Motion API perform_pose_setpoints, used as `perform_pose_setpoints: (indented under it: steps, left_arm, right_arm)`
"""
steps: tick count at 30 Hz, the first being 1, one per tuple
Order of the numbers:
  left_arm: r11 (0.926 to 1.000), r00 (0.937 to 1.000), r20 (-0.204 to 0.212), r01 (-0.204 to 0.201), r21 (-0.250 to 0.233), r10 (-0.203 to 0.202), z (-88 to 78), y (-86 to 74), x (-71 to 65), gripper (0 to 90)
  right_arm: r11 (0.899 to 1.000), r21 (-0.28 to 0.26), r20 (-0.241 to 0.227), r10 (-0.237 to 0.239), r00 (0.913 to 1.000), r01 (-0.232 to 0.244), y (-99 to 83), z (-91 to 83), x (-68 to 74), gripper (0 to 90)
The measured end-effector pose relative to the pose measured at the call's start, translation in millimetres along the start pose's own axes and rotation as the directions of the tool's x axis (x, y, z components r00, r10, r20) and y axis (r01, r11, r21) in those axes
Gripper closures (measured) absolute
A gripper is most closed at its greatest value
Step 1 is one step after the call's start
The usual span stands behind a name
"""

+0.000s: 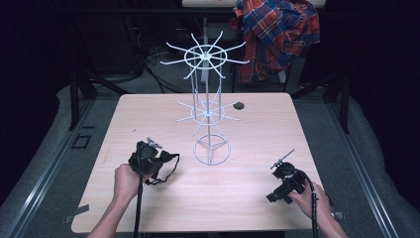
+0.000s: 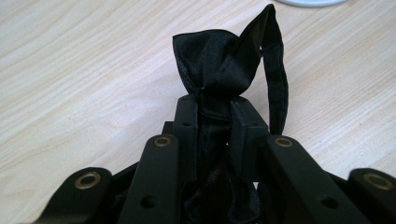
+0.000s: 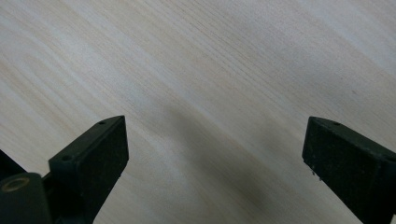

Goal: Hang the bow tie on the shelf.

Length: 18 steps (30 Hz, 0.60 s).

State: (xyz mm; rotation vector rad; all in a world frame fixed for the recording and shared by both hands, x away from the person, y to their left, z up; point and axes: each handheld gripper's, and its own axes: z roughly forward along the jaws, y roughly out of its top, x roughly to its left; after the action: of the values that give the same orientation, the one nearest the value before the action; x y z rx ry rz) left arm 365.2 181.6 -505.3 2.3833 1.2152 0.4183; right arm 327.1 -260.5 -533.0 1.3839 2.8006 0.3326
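The left gripper (image 2: 213,116) was clamped on a black bow tie (image 2: 219,60) (its strap looping out to one side), low over the wooden table (image 1: 257,124) just left of the white wire rack (image 1: 210,114). The right gripper (image 3: 215,154) rested near the table's right edge, jaws wide apart with nothing between them.

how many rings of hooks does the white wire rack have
2. One ring tops the white wire rack, around; the other sits halfway down its post, around. The plain hoop at the base carries no hooks.
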Motion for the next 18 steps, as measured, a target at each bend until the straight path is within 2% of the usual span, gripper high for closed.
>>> perform_pose_setpoints:
  steps: [12, 15, 18]
  left_arm:
    - [0.9984, 0.9999, 0.009, -0.009, -0.056, 0.009, -13.0, 5.8, -4.0, 74.7]
    - [0.9982, 0.9998, 0.015, -0.013, -0.058, 0.014, -14.7, 6.7, -4.7, 74.7]
    - [0.998, 0.9998, 0.015, -0.013, -0.062, 0.014, -15.6, 6.9, -4.3, 74.7]
  right_arm:
    - [1.0, 0.002, -0.01, 0.005, 0.9999, -0.005, 0.2, 1.6, 0.6, 6.6]
    - [1.0, -0.009, -0.022, 0.019, 0.9996, -0.019, 0.0, 2.5, 1.6, 6.6]
    - [1.0, 0.005, -0.014, 0.01, 0.9999, -0.009, 0.1, 2.0, 0.8, 6.6]
